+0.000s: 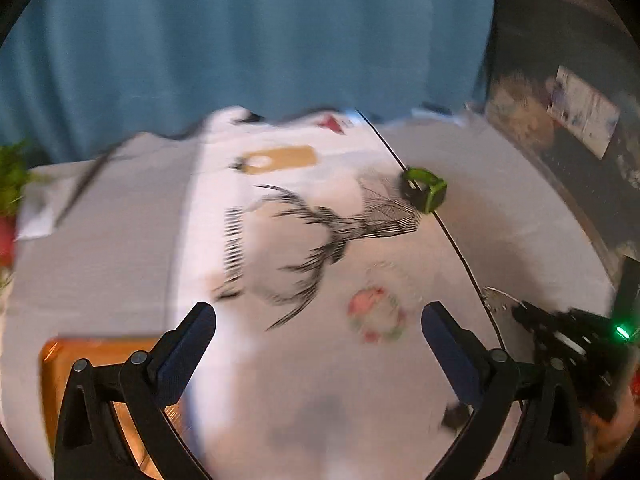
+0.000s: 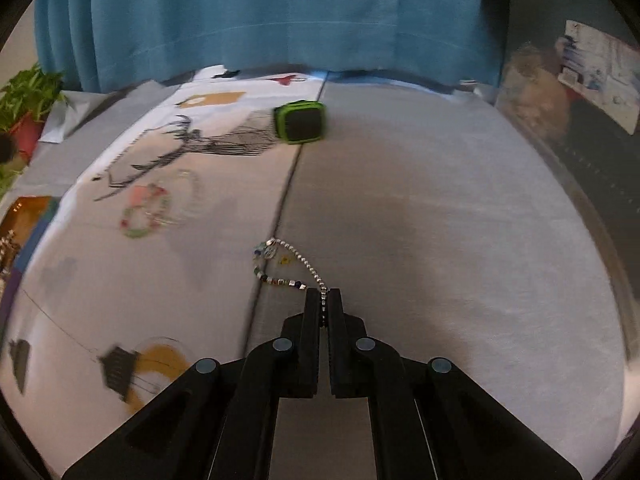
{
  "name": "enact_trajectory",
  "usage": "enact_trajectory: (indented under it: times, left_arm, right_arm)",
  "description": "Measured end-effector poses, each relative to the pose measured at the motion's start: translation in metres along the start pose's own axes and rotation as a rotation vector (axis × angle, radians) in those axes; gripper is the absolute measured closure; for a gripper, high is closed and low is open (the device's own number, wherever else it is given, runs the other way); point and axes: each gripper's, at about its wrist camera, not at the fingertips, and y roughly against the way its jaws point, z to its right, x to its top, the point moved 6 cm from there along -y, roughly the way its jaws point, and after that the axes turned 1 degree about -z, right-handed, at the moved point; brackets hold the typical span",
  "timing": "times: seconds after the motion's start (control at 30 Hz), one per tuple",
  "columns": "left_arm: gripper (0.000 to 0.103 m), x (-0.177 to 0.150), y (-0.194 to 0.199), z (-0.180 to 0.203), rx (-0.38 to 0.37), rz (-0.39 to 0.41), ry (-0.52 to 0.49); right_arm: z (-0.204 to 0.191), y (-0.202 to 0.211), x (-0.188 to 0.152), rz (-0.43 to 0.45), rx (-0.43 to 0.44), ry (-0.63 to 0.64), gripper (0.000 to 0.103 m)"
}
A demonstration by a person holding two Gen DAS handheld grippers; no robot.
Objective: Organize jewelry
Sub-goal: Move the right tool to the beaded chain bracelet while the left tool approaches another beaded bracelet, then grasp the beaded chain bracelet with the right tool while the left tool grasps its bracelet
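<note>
My right gripper [image 2: 323, 295] is shut on a silver beaded bracelet [image 2: 280, 264] with coloured charms, whose loop hangs out ahead of the tips over the cloth. In the left wrist view the right gripper [image 1: 520, 312] shows at the far right with the bracelet [image 1: 496, 298]. My left gripper [image 1: 318, 314] is open and empty above the printed cloth. A pink and green beaded bracelet [image 1: 378, 314] lies on the cloth between its fingers; it also shows in the right wrist view [image 2: 146, 212]. A green and black watch [image 1: 424, 190] [image 2: 302, 121] sits farther back.
An orange tray [image 1: 64, 364] lies at the lower left, seen in the right wrist view [image 2: 28, 208] holding a chain. A white cloth with a black deer print [image 1: 312, 240] covers the grey table [image 2: 440, 220]. A blue curtain [image 2: 280, 12] hangs behind, a potted plant [image 2: 28, 100] stands at left.
</note>
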Motion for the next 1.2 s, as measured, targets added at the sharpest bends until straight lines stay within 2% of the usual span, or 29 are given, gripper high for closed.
enact_trajectory:
  times: [0.1, 0.17, 0.27, 0.3, 0.33, 0.4, 0.43, 0.5, 0.67, 0.87, 1.0, 1.2]
  left_arm:
    - [0.007, 0.01, -0.054, 0.015, -0.028, -0.114, -0.015]
    - [0.025, 0.01, -0.081, 0.02, -0.042, -0.18, -0.021]
    - [0.037, 0.005, -0.104, 0.024, -0.078, -0.261, -0.012]
    - [0.039, 0.007, -0.104, 0.026, -0.077, -0.239, -0.026]
    - [0.056, 0.008, -0.105, 0.032, -0.112, -0.231, -0.049]
    - [0.091, 0.009, -0.105, 0.042, -0.126, -0.229, -0.126]
    - [0.097, 0.009, -0.105, 0.047, -0.136, -0.245, -0.155]
    - [0.098, 0.01, -0.099, 0.048, -0.172, -0.256, -0.133]
    - [0.098, 0.017, -0.047, 0.045, -0.215, -0.168, -0.111]
    - [0.098, 0.016, 0.027, 0.029, -0.204, -0.054, -0.09]
    - [0.098, -0.004, 0.074, 0.008, -0.173, -0.007, -0.061]
    - [0.098, -0.056, 0.139, -0.023, -0.135, 0.041, -0.005]
  right_arm:
    - [0.006, -0.001, 0.001, 0.001, 0.03, -0.014, 0.099]
    - [0.007, -0.003, 0.002, 0.002, 0.033, -0.012, 0.099]
    - [0.01, -0.005, 0.005, 0.003, 0.042, -0.019, 0.099]
    - [0.01, -0.005, 0.006, 0.003, 0.043, -0.02, 0.099]
    - [0.01, -0.006, 0.007, 0.003, 0.044, -0.021, 0.099]
    - [0.01, -0.008, 0.009, 0.003, 0.046, -0.021, 0.099]
    - [0.009, -0.009, 0.01, 0.003, 0.042, -0.018, 0.099]
    - [0.007, -0.009, 0.01, 0.003, 0.03, 0.0, 0.099]
    - [0.002, 0.007, 0.014, 0.028, 0.066, -0.016, 0.1]
    - [-0.003, 0.055, 0.027, 0.095, 0.066, -0.029, 0.099]
    - [-0.012, 0.088, 0.025, 0.113, 0.071, -0.027, 0.099]
    - [-0.036, 0.138, 0.008, 0.13, 0.113, -0.014, 0.1]
